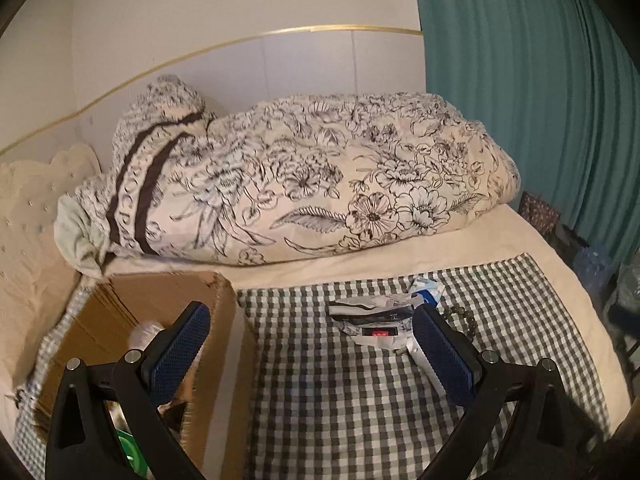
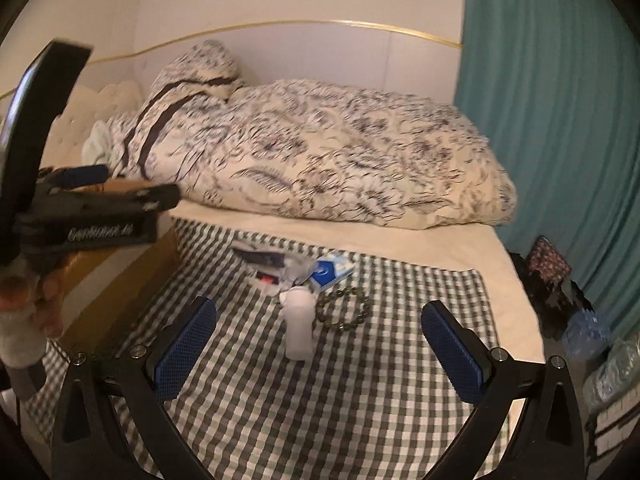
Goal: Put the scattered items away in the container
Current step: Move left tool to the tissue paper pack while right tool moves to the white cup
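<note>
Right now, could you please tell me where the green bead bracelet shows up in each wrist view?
Left wrist: the bead bracelet is right of centre, partly hidden behind the left gripper's right finger.
Right wrist: lower centre, in full view on the checked cloth, right of the white bottle.
Shared landmark: the blue-and-white packet just beyond it.

A bed [image 2: 460,248] is carrying a rolled floral duvet [image 2: 340,160] and a checked cloth [image 2: 340,400]. Lying on the cloth are a cardboard box [image 1: 132,312], crumpled wrappers [image 2: 276,268], a blue packet [image 2: 330,272], a white bottle [image 2: 299,324] and a bead bracelet [image 2: 344,308].
</note>
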